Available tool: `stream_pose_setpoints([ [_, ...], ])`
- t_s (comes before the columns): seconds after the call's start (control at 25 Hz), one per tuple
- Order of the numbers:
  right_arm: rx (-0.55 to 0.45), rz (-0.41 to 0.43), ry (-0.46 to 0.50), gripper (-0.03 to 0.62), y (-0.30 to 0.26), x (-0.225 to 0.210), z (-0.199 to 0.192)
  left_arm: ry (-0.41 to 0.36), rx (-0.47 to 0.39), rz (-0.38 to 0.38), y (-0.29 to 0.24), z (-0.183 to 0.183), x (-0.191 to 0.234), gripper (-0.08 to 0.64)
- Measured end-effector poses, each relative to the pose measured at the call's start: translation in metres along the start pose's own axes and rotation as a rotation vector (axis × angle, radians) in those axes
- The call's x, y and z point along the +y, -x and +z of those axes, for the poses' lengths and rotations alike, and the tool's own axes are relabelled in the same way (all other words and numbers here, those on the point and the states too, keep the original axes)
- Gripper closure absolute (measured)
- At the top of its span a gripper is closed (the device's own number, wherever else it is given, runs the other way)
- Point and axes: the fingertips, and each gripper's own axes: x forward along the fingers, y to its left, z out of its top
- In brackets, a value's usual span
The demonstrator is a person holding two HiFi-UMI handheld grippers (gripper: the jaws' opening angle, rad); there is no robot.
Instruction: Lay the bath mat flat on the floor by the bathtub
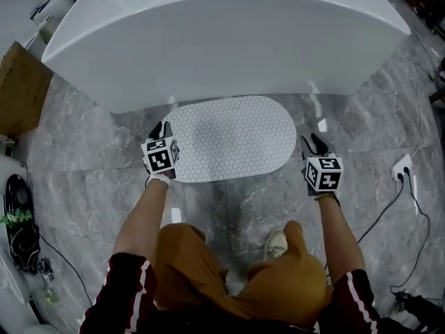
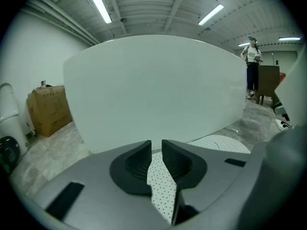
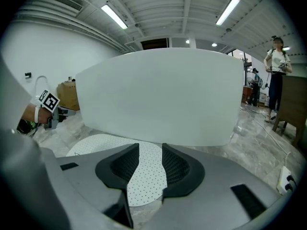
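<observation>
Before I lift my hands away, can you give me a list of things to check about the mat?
1. Bath mat lies flat on the floor: ok, no folds or curled edges show in the head view.
2. Mat sits by the bathtub: ok, its far edge lies right along the tub's side.
3. Right hand-held gripper has let go: ok, its jaws are apart and the mat's end lies below them.
4. Left hand-held gripper has let go: cannot tell, its jaws are nearly together with the mat showing in the gap.
5. Cable is off the mat: ok, it lies off to the right.
</observation>
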Motion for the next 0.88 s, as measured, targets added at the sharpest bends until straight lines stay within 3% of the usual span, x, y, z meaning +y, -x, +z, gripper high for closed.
stream_pose_setpoints([
  [0.44,-0.058,-0.013,0.001,0.422,0.014,0.008,0.030,0.037,-0.066,-0.036,0.025,0.012,0.013,0.479],
  [0.88,-0.083,-0.001,0.019,0.422,0.027,0.012,0.073,0.088,-0.170,-0.135,0.069,0.073,-0.002,0.480],
])
